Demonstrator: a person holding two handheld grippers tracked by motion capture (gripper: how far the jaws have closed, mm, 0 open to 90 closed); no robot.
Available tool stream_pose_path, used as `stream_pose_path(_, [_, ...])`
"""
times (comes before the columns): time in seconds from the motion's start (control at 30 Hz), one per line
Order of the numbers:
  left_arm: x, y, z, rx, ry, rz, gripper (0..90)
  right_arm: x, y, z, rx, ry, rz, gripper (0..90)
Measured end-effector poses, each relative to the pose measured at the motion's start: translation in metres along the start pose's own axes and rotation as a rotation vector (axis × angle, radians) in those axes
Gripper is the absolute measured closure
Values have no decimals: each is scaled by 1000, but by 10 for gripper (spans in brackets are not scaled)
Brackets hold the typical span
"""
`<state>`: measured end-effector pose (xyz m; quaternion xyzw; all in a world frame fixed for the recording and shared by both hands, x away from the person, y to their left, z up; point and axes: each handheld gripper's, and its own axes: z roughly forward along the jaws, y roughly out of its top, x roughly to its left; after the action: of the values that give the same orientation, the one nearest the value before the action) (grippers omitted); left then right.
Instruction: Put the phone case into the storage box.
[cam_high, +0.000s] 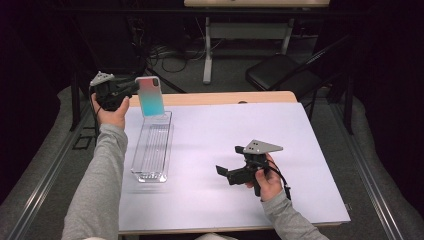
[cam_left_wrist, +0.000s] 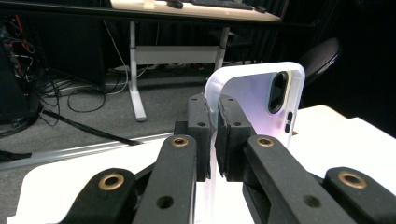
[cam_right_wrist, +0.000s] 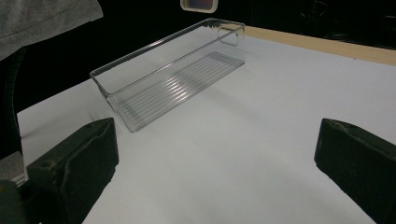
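Claw pads of the left claw (cam_left_wrist: 215, 140) are pressed together on the edge of a phone case (cam_left_wrist: 254, 100), which stands upright between them with its camera cut-out at the top; the jaws are nearly closed, with only the thin wall of the case between them. In the high view the left claw (cam_high: 131, 89) is held in the air above the bench's far left corner, and the case (cam_high: 149, 96), pink at the top and fading to teal, hangs just above the far end of a clear tray (cam_high: 151, 150). The tray is a long, see-through bin with a ribbed floor, lying lengthwise near the left edge of the bench (cam_high: 225, 200), with nothing inside it. The right claw (cam_high: 227, 172) sits low over the bench towards the near right, well apart from the tray, and its jaws stand wide open with nothing between them. From the right gripper view the two pads (cam_right_wrist: 74, 158) frame bare white bench, with the tray (cam_right_wrist: 173, 79) lying beyond them. Behind the bench's far edge are a dark floor, a folding chair (cam_high: 280, 72) and the legs of another table (cam_high: 207, 50).
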<state>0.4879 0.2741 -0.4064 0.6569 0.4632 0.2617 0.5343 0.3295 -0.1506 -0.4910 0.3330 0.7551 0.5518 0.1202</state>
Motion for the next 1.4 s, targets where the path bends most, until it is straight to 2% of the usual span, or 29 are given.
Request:
stream_pose_path(0.27, [6, -7, 10, 15, 6, 1, 854, 0, 0, -1, -1, -1, 1, 0])
stream_pose_path(0.8, [16, -23, 32, 49, -18, -6, 854, -3, -4, -6, -5, -19, 18, 0])
stream_pose_path(0.87, [17, -26, 33, 41, -13, -11, 854, -3, -4, -7, -3, -24, 20, 0])
stream_pose_path(1.13, [24, -40, 41, 66, 0, -26, 854, -3, -6, -9, 2, -32, 28, 0])
stream_pose_path(1.4, [22, -47, 51, 73, -1, -21, 854, -4, -7, -11, 1, -33, 26, 0])
